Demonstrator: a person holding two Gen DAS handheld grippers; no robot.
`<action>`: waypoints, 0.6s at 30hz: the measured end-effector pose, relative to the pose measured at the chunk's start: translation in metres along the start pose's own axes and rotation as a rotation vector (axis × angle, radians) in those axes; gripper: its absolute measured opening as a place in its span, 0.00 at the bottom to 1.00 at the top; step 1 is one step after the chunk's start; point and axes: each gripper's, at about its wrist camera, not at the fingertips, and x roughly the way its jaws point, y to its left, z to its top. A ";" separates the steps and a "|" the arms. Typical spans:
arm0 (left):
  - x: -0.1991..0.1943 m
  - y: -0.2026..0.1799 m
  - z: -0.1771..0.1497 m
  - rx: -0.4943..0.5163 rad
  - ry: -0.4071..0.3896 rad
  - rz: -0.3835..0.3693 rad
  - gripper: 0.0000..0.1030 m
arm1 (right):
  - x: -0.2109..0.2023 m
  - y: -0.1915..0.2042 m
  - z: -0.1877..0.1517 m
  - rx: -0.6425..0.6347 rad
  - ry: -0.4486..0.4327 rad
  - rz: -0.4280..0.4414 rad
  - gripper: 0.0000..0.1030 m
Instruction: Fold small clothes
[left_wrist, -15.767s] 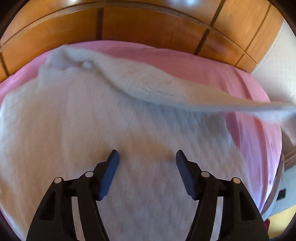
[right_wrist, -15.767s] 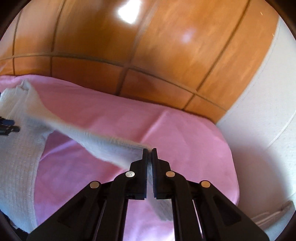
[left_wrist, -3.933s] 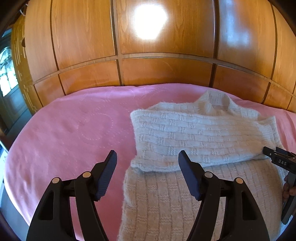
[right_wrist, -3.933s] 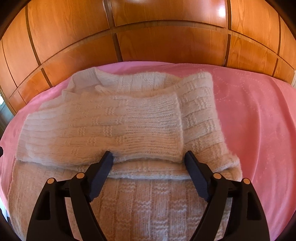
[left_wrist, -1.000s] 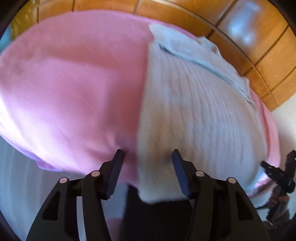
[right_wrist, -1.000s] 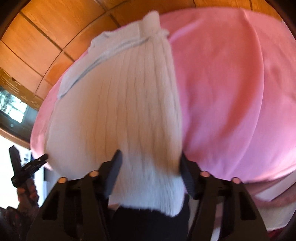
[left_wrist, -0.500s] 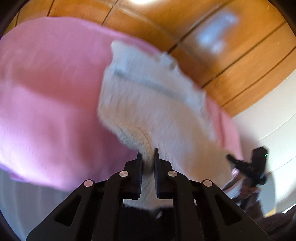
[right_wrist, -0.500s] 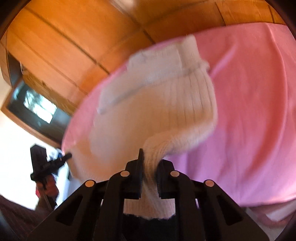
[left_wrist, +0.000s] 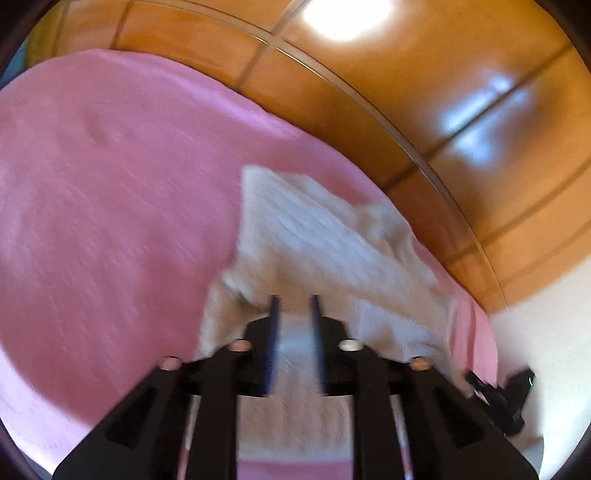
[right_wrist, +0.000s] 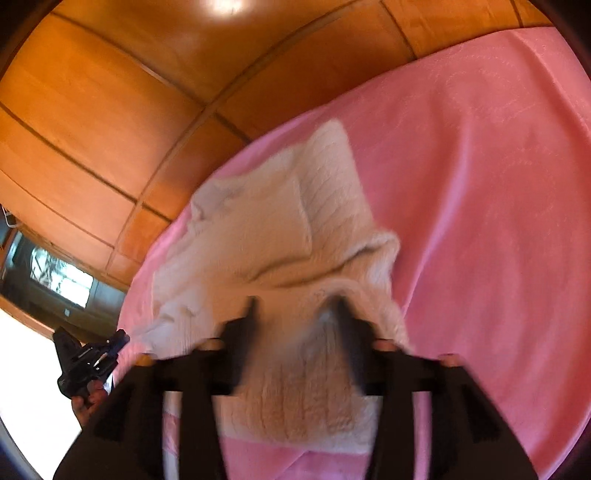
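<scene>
A cream knitted sweater (left_wrist: 325, 251) lies on the pink bed cover (left_wrist: 103, 177), its lower hem lifted and carried toward the collar end. My left gripper (left_wrist: 293, 306) has its jaws a small way apart around the hem's left part; the frame is blurred. In the right wrist view the sweater (right_wrist: 266, 229) is bunched in a fold. My right gripper (right_wrist: 295, 310) stands with its jaws well apart, the hem lying between them, blurred by motion.
Orange wooden wardrobe panels (left_wrist: 369, 92) rise behind the bed. A white wall (left_wrist: 546, 325) is at the right. The other gripper shows at the edge of each view (left_wrist: 502, 398) (right_wrist: 85, 362). The pink bed cover (right_wrist: 480, 184) stretches to the right of the sweater.
Half a second ago both grippers were shut on the hem and lifting it. Now both jaws have come apart, the right more than the left, and the hem lies farther toward the collar.
</scene>
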 end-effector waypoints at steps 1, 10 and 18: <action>-0.003 0.005 0.002 -0.007 -0.027 0.036 0.43 | -0.002 -0.001 0.002 0.005 -0.010 0.009 0.65; -0.002 0.042 -0.057 0.113 0.087 0.039 0.63 | -0.023 -0.015 -0.037 -0.119 0.012 -0.124 0.68; 0.008 0.020 -0.089 0.271 0.122 0.119 0.18 | 0.007 -0.004 -0.049 -0.166 0.055 -0.195 0.19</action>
